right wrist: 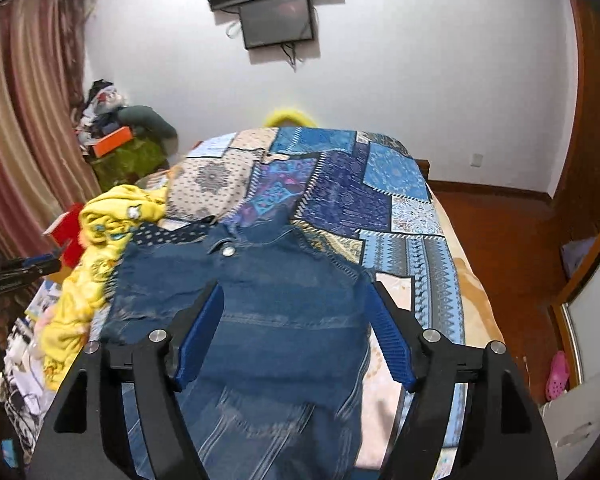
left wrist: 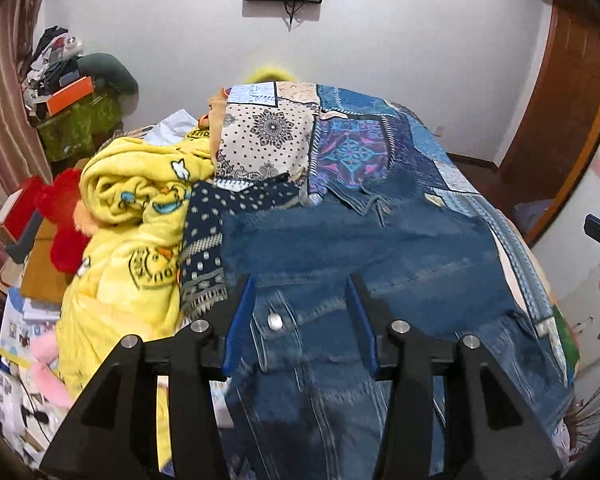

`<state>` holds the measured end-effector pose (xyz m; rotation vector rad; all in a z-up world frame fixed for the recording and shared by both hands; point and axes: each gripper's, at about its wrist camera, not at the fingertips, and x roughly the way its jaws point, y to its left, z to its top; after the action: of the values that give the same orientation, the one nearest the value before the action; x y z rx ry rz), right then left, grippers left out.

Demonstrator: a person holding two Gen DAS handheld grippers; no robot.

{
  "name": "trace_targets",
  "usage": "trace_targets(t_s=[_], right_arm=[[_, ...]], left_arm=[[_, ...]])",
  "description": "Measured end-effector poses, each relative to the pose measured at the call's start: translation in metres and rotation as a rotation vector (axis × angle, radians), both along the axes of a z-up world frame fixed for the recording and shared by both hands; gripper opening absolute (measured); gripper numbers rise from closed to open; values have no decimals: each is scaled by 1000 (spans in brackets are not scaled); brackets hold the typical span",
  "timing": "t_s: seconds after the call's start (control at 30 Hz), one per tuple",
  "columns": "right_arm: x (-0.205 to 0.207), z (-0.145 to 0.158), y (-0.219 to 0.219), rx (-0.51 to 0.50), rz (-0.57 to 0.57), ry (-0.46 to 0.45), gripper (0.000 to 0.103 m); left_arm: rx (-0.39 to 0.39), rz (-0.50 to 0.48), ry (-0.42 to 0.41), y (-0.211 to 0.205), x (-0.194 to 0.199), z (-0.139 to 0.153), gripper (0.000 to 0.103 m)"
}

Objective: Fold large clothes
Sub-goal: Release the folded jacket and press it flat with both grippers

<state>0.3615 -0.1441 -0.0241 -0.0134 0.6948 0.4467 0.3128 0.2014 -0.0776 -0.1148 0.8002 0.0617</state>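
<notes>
A blue denim jacket [left wrist: 360,256] lies spread on the bed, its metal button [left wrist: 275,321] toward the near edge; it also shows in the right wrist view [right wrist: 268,292]. My left gripper [left wrist: 300,284] is open above the jacket's near left part, with nothing between its blue pads. My right gripper [right wrist: 296,292] is open wide above the jacket's middle, and it holds nothing. The jacket's near end hangs below both grippers, partly hidden by them.
A patchwork bedspread [right wrist: 380,192] covers the bed. A yellow fleece blanket [left wrist: 132,220] and a dark dotted cloth [left wrist: 208,220] are piled on the left. Cluttered boxes [left wrist: 68,96] stand by the curtain. The wooden floor [right wrist: 508,240] lies to the right.
</notes>
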Motion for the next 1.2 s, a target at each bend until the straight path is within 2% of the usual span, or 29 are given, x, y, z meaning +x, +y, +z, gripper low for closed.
trace_targets(t_s=[0.1, 0.27, 0.53, 0.7, 0.93, 1.03, 1.2], right_arm=[[-25, -4, 2, 10, 33, 1, 70], [-53, -22, 0, 14, 64, 32, 70], [-82, -83, -16, -19, 25, 200, 70], [-93, -114, -39, 30, -38, 329, 70], [-112, -142, -59, 125, -100, 464, 70], [-118, -147, -59, 179, -102, 493, 70], [-125, -146, -56, 228, -110, 469, 73]], left_arm=[[-26, 5, 0, -5, -24, -9, 52], [-60, 27, 102, -7, -57, -49, 52], [-210, 109, 233, 13, -113, -109, 52], [-339, 176, 312, 27, -142, -146, 52], [-552, 227, 361, 28, -163, -188, 53], [-562, 231, 334, 25, -168, -192, 53], [-569, 238, 315, 24, -169, -192, 52]])
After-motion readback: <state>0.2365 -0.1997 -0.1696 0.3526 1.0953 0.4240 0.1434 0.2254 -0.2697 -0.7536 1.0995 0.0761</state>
